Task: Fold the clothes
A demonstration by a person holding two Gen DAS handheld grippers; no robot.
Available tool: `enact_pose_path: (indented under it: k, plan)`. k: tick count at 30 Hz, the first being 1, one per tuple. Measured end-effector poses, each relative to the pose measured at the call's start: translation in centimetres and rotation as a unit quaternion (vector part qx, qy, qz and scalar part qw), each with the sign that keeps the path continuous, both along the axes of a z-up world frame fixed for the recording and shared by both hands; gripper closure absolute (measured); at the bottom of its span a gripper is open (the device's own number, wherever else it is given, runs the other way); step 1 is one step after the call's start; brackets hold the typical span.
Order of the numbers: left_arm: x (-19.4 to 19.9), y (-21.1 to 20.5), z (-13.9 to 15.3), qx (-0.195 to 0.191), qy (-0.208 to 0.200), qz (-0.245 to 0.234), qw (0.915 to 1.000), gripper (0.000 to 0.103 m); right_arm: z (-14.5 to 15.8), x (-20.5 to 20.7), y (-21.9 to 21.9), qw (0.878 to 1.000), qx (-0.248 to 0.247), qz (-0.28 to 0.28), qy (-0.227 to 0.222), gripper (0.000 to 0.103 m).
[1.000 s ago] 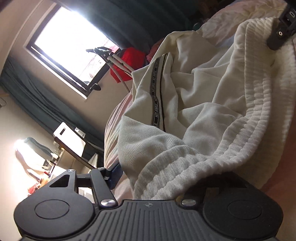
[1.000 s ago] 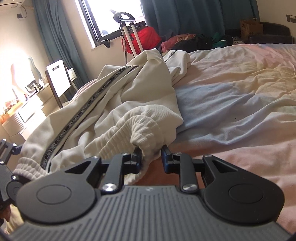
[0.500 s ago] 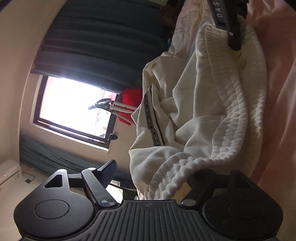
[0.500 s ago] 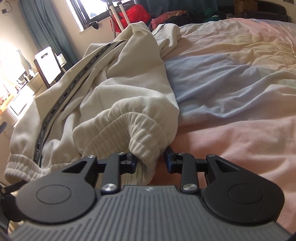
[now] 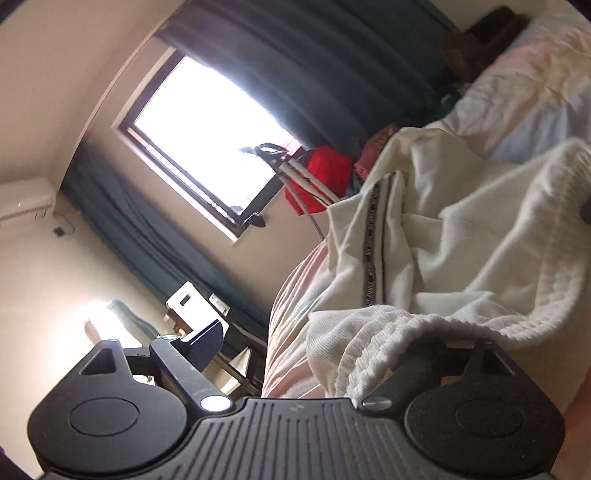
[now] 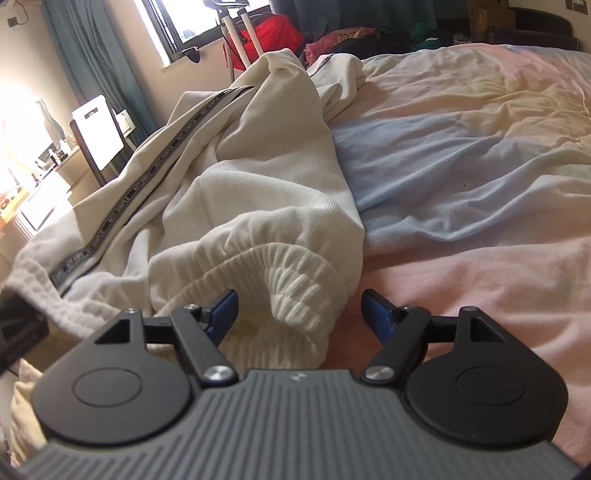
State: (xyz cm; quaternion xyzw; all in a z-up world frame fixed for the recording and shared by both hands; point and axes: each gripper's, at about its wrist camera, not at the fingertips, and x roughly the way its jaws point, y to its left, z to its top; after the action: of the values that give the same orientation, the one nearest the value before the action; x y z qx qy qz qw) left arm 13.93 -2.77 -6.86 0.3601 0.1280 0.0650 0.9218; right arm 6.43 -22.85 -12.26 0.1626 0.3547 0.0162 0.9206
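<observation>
Cream sweatpants point(image 6: 258, 177) with a black lettered side stripe point(image 6: 147, 184) lie crumpled on the bed. Their ribbed waistband point(image 6: 295, 291) bulges between the blue pads of my right gripper point(image 6: 299, 306), whose jaws are opening; neither pad presses on it. In the left wrist view the same waistband point(image 5: 388, 332) drapes over and hides the right finger of my left gripper point(image 5: 325, 339). Its left finger point(image 5: 207, 338) stands free in the air, and its jaws are opening too. The left gripper's black body point(image 6: 18, 325) shows at the right wrist view's left edge.
The bed sheet point(image 6: 461, 166) is pink, pale blue and yellow, and spreads wide to the right of the pants. Beyond the bed's far side are a window point(image 6: 192, 22), teal curtains point(image 6: 92, 55), a red bag point(image 6: 273, 33), a white-backed chair point(image 6: 98, 133) and a cluttered desk point(image 6: 33, 184).
My right gripper's jaws have spread apart and let go of the waistband, which now sits loose between them. The left gripper has rolled back and risen, its jaws wider.
</observation>
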Motion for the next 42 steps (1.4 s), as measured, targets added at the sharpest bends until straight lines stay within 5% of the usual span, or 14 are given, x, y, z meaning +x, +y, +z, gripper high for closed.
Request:
enact_pose_path:
  k: [3, 10, 16, 18, 21, 23, 27, 31, 33, 34, 36, 38, 40, 42]
  plan:
    - [1.6, 2.9, 1.4, -0.083, 0.010, 0.066, 0.9943, 0.011, 0.1, -0.1, 1.4, 0.999, -0.029, 0.031, -0.009, 0.025]
    - [3.4, 10.1, 1.7, -0.166, 0.118, 0.181, 0.9621, 0.009, 1.0, -0.7, 3.5, 0.992, -0.085, 0.082, -0.037, 0.025]
    - [-2.7, 11.5, 0.4, -0.111, 0.140, 0.102, 0.9786, 0.010, 0.9, -0.7, 3.9, 0.989, -0.114, 0.094, -0.024, 0.027]
    - [-3.8, 10.5, 0.3, -0.091, 0.112, 0.060, 0.9878, 0.012, 0.5, -0.3, 3.3, 0.991, -0.101, 0.085, -0.012, 0.027]
    - [-5.0, 8.4, 0.4, -0.013, 0.084, 0.011, 0.9963, 0.012, 0.7, 0.1, 2.9, 0.994, -0.088, 0.067, -0.019, 0.027]
    - [-6.0, 6.9, -0.6, 0.057, 0.095, -0.023, 0.9936, 0.011, 1.1, 0.2, 2.7, 0.994, -0.082, 0.058, -0.033, 0.027]
    - [-8.4, 4.5, -3.5, 0.209, 0.119, -0.094, 0.9660, 0.012, 1.6, 0.0, 1.8, 0.996, -0.062, 0.045, -0.040, 0.027]
    - [-10.2, 2.6, -7.6, 0.357, 0.134, -0.181, 0.9066, 0.011, 1.9, -0.7, 0.6, 0.998, -0.027, 0.041, -0.035, 0.027]
    - [-10.2, 2.1, -9.3, 0.401, 0.122, -0.200, 0.8856, 0.013, 2.4, -1.2, -0.6, 0.999, -0.003, 0.032, -0.040, 0.027]
    - [-9.7, 1.9, -9.6, 0.398, 0.126, -0.199, 0.8866, 0.017, 2.6, -1.4, -1.2, 0.999, 0.008, 0.028, -0.044, 0.027]
    - [-8.3, 1.9, -9.6, 0.374, 0.140, -0.183, 0.8982, 0.042, 2.8, -1.6, -2.3, 0.999, 0.019, 0.020, -0.046, 0.027]
    - [-7.5, 2.4, -9.3, 0.339, 0.126, -0.167, 0.9171, 0.050, 2.9, -1.7, -2.9, 0.999, 0.012, 0.015, -0.044, 0.027]
    - [-7.2, 3.1, -8.9, 0.307, 0.089, -0.152, 0.9351, 0.071, 3.0, -1.5, -2.2, 0.998, -0.042, 0.024, -0.044, 0.026]
    - [-7.3, 3.7, -7.3, 0.244, 0.056, -0.135, 0.9588, 0.074, 3.3, -1.8, -0.8, 0.993, -0.081, 0.061, -0.063, 0.025]
